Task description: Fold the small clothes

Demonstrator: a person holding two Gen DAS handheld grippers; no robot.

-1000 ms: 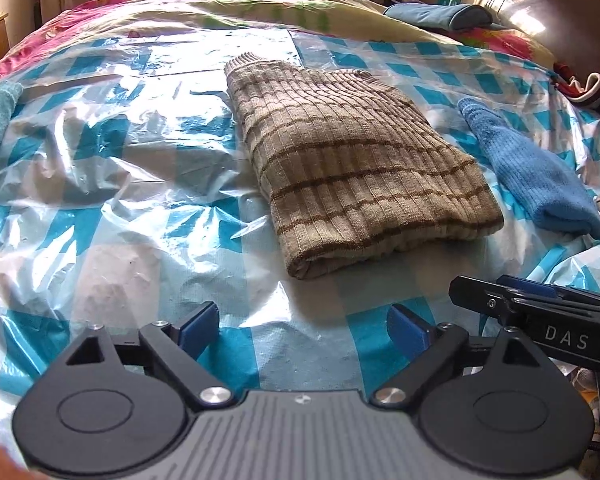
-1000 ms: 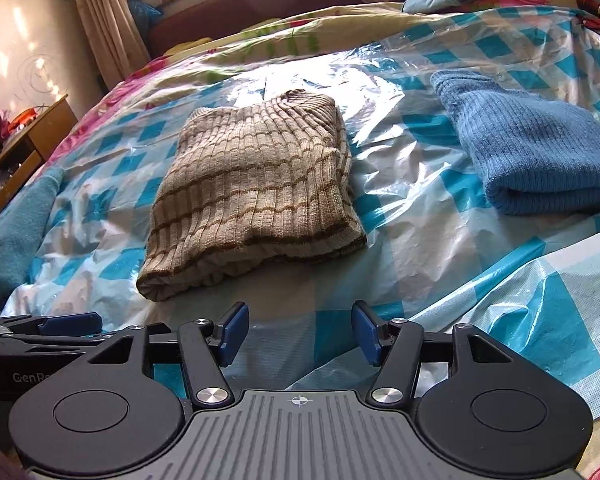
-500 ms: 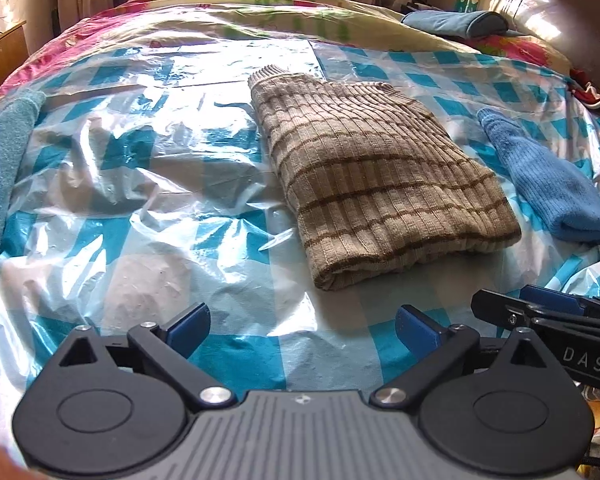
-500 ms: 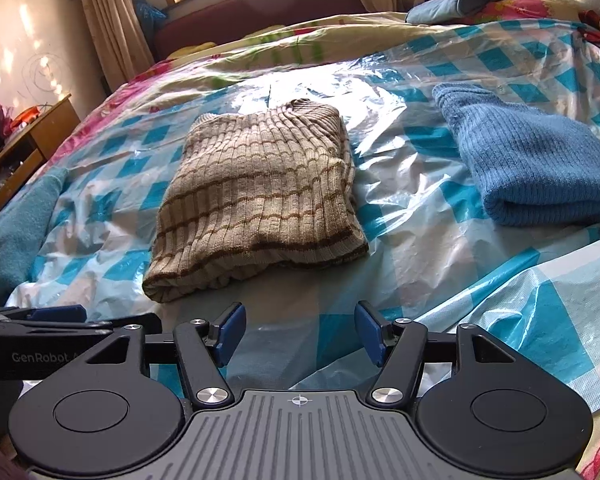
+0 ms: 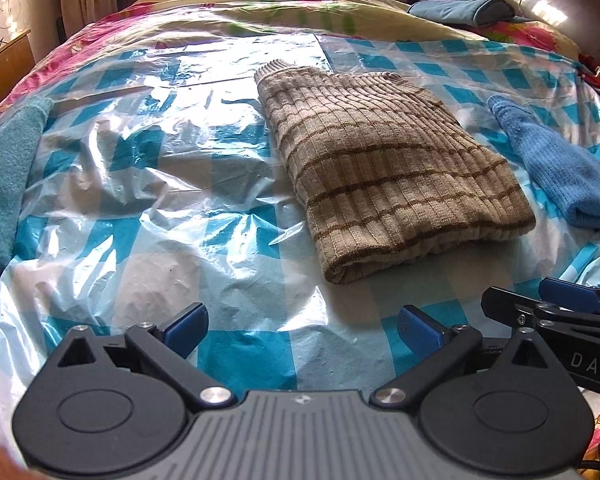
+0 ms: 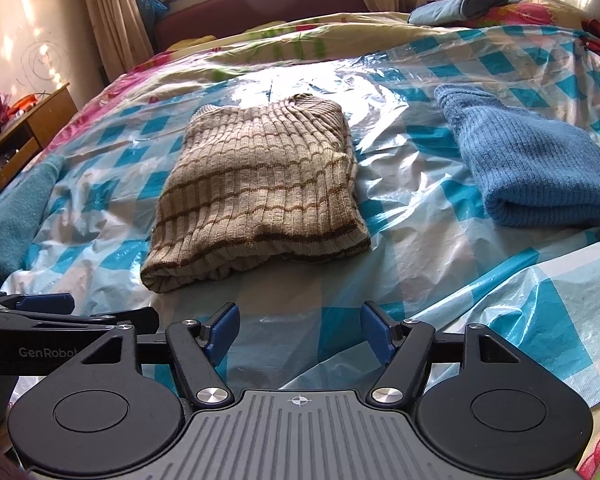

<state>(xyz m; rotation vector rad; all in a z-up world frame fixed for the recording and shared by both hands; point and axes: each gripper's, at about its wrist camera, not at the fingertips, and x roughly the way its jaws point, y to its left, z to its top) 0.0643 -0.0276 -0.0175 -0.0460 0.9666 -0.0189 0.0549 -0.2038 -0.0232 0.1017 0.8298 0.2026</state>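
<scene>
Left gripper (image 5: 300, 330): it is hovering low over the near edge of the bed, with its blue fingers (image 5: 186, 328) standing wide apart and holding nothing.
Right gripper (image 6: 298, 334): it is also hovering at the near edge, just to the right of the left one; its fingers (image 6: 222, 330) are spread apart, a little less wide, and are gripping nothing.
Both tools: each one is showing in the corner of the other camera's view, so they are staying side by side and close together.
Striped sweater (image 6: 256, 188): the beige ribbed sweater with brown stripes is lying folded into a thick rectangle in the middle of the bed, beyond both grippers and apart from them; its rounded fold is facing the near side and its collar is pointing to the far side.
Blue sweater (image 6: 528, 172): it is lying folded to the right of the striped one, with a strip of sheet between them.
Plastic sheet (image 5: 140, 184): a shiny, wrinkled sheet with blue and white checks is covering the bed under both sweaters.
Teal cloth (image 5: 4, 176): it is resting at the left edge of the bed.
Blue pillow (image 6: 460, 4): it is lying at the far right, near the headboard.
</scene>
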